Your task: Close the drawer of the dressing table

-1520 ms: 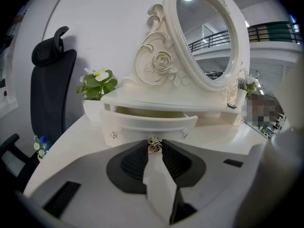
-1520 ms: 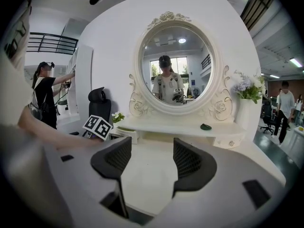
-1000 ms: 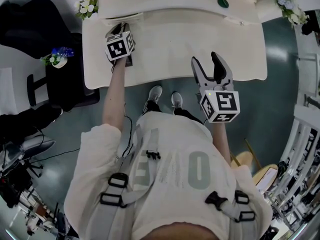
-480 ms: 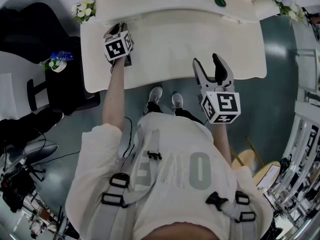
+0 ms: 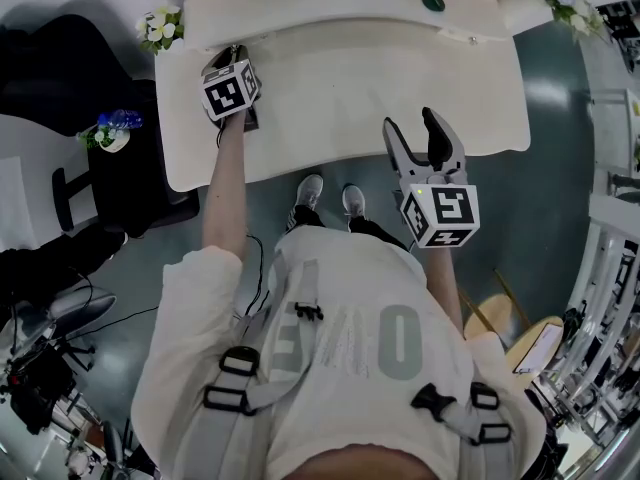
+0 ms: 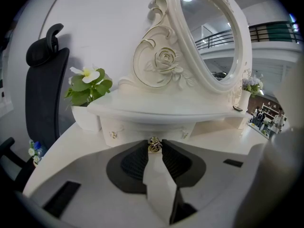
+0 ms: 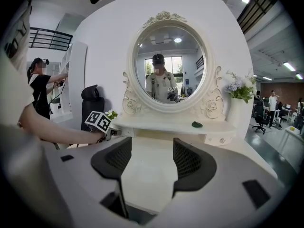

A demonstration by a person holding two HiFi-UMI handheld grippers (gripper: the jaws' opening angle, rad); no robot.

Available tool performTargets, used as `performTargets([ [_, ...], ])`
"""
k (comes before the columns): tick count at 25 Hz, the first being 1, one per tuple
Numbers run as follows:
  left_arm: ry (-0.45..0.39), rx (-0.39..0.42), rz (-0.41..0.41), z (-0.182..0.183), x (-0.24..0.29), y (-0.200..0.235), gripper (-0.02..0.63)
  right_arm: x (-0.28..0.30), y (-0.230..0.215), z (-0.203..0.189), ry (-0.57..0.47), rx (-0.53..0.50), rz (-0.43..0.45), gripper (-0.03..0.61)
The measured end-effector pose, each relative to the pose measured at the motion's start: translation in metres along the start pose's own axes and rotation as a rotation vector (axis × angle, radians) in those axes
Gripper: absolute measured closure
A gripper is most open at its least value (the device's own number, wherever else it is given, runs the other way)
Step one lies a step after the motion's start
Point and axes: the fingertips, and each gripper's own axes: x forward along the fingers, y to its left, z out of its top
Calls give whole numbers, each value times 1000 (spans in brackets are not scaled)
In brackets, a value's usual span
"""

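Your left gripper pinched narrow on knob; drawer slightly out at left rear of dressing table. You likely had light, stiff slider; small slick knob, push straight. Right gripper wide, empty.

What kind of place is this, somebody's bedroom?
Probably not a bedroom: more likely an open office or lab. The ornate white dressing table and its oval mirror stand beside a black office chair, with people under ceiling strip lights in the background.
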Motion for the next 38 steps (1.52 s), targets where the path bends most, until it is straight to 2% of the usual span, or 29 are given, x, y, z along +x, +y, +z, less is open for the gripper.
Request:
performTargets([
  [16,-7,3,10,3,3,-3,511,5,-3,7,-11,4,14,313],
  [25,-71,12,44,23,-25,-6,503,10,10,29,-78,-22,83,313],
  [29,-173,8,64,53,-60,-6,503,11,16,38,-109,-28,116,313],
  [32,-303,7,61,85,-103,-18,505,10,20,42,-127,-32,137,313],
  [34,-395,33,51,108,-135,-32,513,8,22,44,-139,-36,149,313],
  [36,-487,74,41,132,-171,-51,536,7,24,48,-153,-38,160,318],
  [38,-579,68,-13,152,-205,-76,576,6,23,54,-171,-38,166,326],
])
